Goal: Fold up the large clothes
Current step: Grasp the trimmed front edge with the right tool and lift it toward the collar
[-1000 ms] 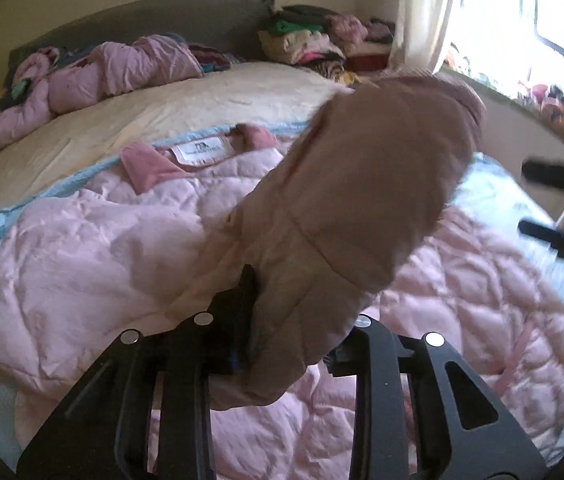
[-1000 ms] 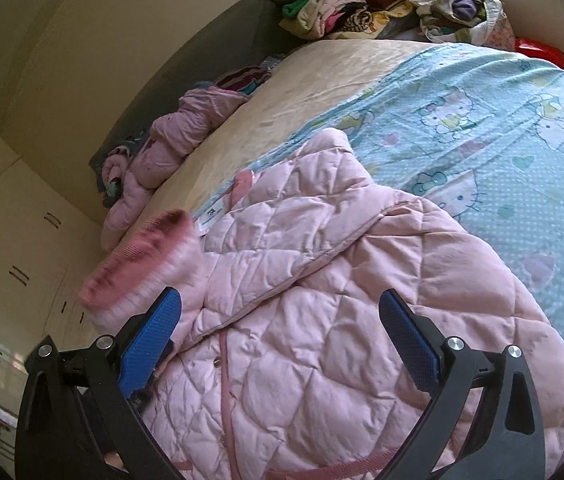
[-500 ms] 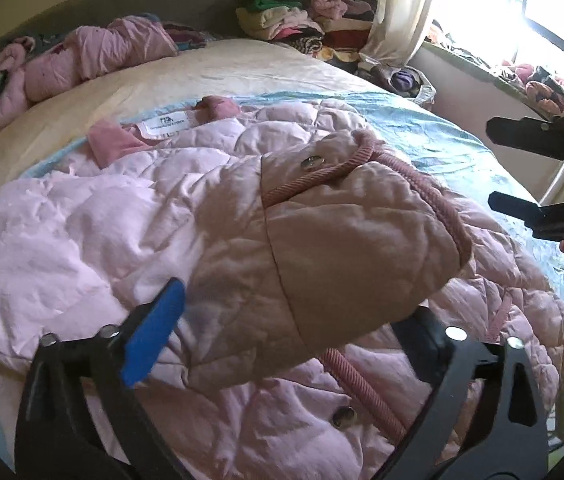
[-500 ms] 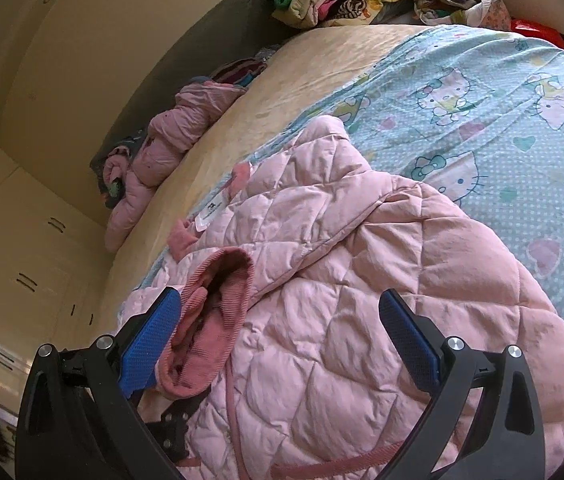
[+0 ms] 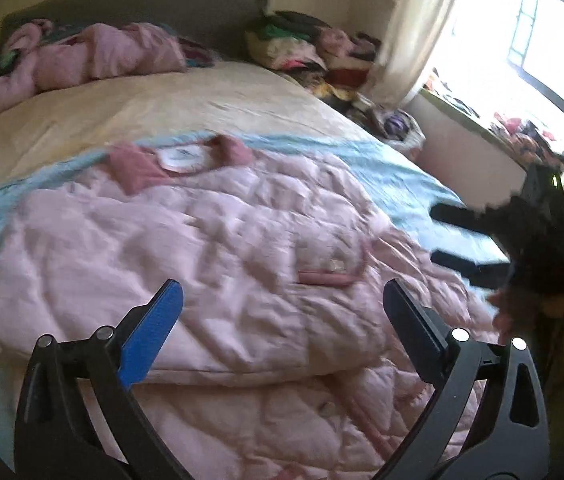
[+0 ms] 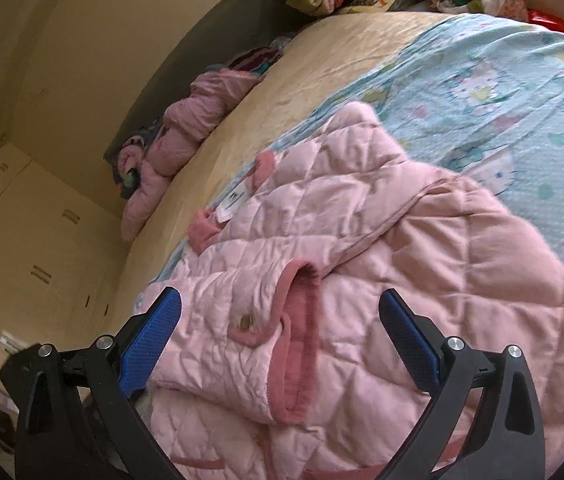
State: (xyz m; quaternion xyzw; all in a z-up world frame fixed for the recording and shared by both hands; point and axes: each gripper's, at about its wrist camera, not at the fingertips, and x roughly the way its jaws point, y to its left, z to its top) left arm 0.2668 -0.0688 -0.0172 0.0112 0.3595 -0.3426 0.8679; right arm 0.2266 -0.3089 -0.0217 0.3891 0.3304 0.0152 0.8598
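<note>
A pink quilted jacket (image 5: 217, 240) lies spread on the bed, collar and white label (image 5: 179, 156) toward the headboard. One sleeve (image 6: 241, 320) is folded across its front, its darker pink cuff (image 6: 302, 320) lying flat. My left gripper (image 5: 279, 292) hovers above the folded sleeve, open, nothing between its blue pads. My right gripper (image 6: 277, 300) is open too, just over the cuff without touching it. In the left wrist view the right gripper (image 5: 442, 236) shows at the jacket's right edge, with a hand behind it.
A blue cartoon-print sheet (image 6: 502, 92) lies under the jacket on a cream bedspread (image 5: 161, 108). Another pink garment (image 5: 93, 56) is heaped by the dark headboard. A clothes pile (image 5: 302, 44) fills the far corner beside the curtain and window. Wardrobe doors (image 6: 21, 240) stand left of the bed.
My left gripper opened and let go of the sleeve, which dropped flat across the jacket front. The left gripper then lifted and drew back. The right gripper barely moved.
</note>
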